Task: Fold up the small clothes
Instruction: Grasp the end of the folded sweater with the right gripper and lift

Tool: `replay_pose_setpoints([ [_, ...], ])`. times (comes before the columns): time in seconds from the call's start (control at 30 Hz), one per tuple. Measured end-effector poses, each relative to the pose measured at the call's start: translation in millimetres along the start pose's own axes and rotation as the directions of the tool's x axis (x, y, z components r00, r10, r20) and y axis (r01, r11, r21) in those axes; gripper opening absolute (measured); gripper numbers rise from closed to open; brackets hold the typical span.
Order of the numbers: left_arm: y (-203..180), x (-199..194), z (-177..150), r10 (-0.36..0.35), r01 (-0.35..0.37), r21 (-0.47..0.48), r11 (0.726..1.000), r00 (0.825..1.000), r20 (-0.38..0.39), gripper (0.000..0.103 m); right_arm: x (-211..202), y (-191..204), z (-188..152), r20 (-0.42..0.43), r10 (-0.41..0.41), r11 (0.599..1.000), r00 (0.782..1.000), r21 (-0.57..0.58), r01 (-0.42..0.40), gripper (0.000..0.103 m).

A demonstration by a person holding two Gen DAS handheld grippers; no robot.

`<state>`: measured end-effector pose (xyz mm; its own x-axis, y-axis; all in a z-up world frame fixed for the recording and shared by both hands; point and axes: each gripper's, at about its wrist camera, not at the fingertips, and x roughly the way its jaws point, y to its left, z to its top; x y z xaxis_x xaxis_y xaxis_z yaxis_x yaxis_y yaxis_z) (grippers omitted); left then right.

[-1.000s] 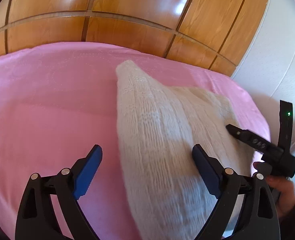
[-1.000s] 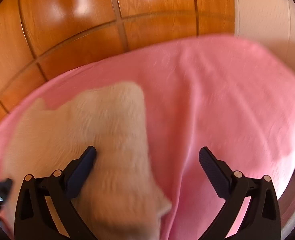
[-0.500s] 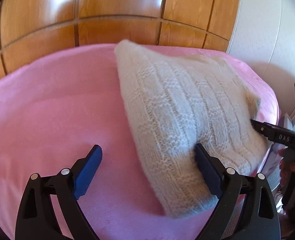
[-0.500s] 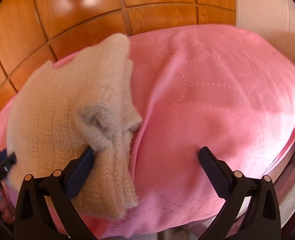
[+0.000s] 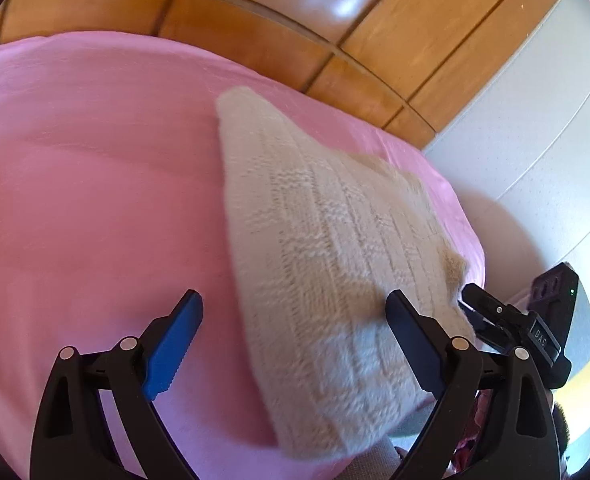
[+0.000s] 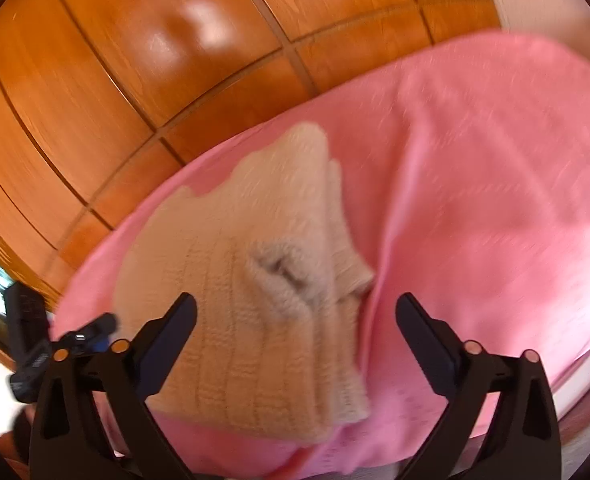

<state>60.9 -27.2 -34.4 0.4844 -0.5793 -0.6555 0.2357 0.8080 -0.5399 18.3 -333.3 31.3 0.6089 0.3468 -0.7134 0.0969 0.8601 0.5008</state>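
A cream knitted garment (image 5: 335, 264), folded into a compact bundle, is laid on a pink cloth (image 5: 95, 200) that covers the work surface; the bundle is located near the front edge of the cloth, and a wooden panelled wall (image 5: 255, 8) is seen behind. In the left wrist view, the left gripper (image 5: 295, 320) is presented with its jaws spread wide and nothing held between them: the left blue pad (image 5: 173, 344) is positioned over bare pink cloth, while the right pad (image 5: 411, 340) is seen in front of the knit. Whether that pad is touching the fabric cannot be determined. At the right margin of the same view, the right gripper (image 5: 471, 308) is visible just beside the bundle's right corner; its jaw state cannot be read from this angle. In the right wrist view, the right gripper (image 6: 295, 328) is shown with its jaws fully parted and empty. The garment (image 6: 255, 300) is seen mostly between the two fingers and toward the left one, with a rolled, ribbed opening (image 6: 283, 272) facing upward and a second layer visible along its right side. The pink cloth (image 6: 495, 200) is creased just beside the garment's right edge. The left gripper (image 6: 95, 330) is seen at the lower left of this view, close to the bundle's left edge. Both views are blurred, so fine knit detail is not resolved.
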Motion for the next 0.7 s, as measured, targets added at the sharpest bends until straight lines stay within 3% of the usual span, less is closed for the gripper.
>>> replay_pose_setpoints([
  [0.17,-0.4,10.8,2.8,-0.009,0.008,-0.012,1.000,1.000,-0.021,0.092,13.6,-10.1,2.8,-0.069,0.112,0.989,0.991,0.104,-0.105,0.081],
  [0.37,4.0,9.6,-4.2,-0.021,0.021,-0.015,1.000,0.999,-0.024,0.097,25.7,-17.6,4.7,-0.090,0.117,0.984,0.989,0.149,-0.103,0.084],
  [0.7,4.1,6.8,0.5,-0.035,0.034,-0.042,0.999,0.999,-0.009,0.098,44.4,-26.2,23.7,-0.033,0.166,0.959,0.986,0.240,-0.154,0.088],
])
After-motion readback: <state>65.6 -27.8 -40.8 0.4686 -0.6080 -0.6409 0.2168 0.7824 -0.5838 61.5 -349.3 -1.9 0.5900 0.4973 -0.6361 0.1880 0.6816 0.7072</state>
